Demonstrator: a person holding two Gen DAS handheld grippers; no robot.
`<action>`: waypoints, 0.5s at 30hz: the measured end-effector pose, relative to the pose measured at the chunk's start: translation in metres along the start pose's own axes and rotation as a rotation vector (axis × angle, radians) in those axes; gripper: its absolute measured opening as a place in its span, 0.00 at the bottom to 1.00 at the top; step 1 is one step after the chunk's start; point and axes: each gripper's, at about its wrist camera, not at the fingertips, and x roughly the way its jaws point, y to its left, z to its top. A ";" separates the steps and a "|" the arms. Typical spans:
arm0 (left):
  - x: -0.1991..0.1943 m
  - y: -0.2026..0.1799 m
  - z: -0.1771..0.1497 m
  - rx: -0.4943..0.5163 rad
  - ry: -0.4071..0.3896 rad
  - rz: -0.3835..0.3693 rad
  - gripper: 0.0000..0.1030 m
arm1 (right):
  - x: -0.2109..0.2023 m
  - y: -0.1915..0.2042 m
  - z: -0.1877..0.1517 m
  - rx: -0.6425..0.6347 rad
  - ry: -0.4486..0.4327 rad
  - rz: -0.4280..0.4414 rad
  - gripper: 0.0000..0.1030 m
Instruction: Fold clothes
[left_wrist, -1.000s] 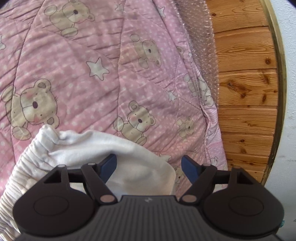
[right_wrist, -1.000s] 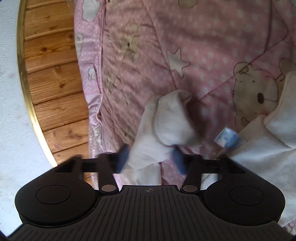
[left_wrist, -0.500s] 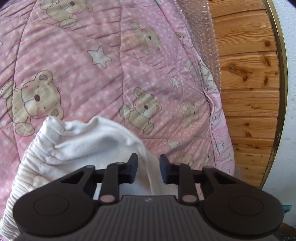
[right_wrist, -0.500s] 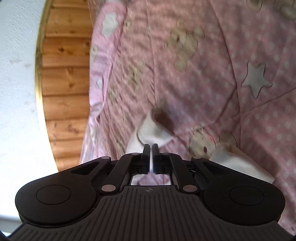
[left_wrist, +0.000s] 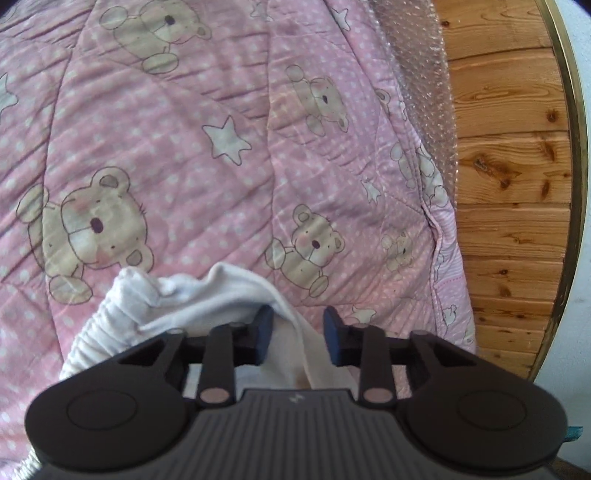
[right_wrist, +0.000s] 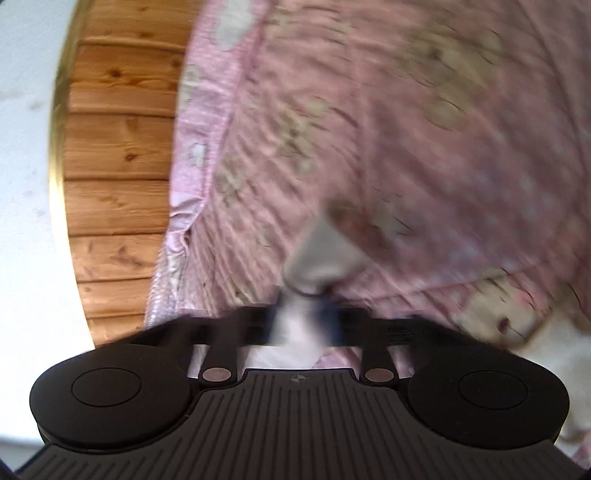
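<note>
The white garment (left_wrist: 207, 295) is pinched over the teddy-bear quilt (left_wrist: 221, 92) by the jaws of the downward-tilted left gripper (left_wrist: 297, 332) and right gripper (right_wrist: 303, 325), the latter just tightened.

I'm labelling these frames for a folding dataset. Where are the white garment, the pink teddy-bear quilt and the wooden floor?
white garment (left_wrist: 207, 302), left wrist view, on its smooth fabric beside the gathered waistband
pink teddy-bear quilt (left_wrist: 221, 140), left wrist view, on a white star
wooden floor (left_wrist: 509, 221), left wrist view, on a bare plank

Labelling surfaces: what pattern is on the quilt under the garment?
Pink quilt with white dots, beige teddy bears and white stars; clearest in the left wrist view.
</note>
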 end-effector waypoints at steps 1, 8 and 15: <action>0.001 -0.003 -0.001 0.018 0.002 -0.002 0.02 | -0.003 0.003 0.000 -0.022 -0.008 -0.001 0.06; -0.079 -0.001 -0.075 0.260 0.033 -0.063 0.02 | -0.079 -0.008 -0.022 -0.168 -0.001 -0.019 0.05; -0.067 0.055 -0.124 0.336 0.088 0.090 0.02 | -0.107 -0.074 -0.052 -0.192 0.067 -0.149 0.07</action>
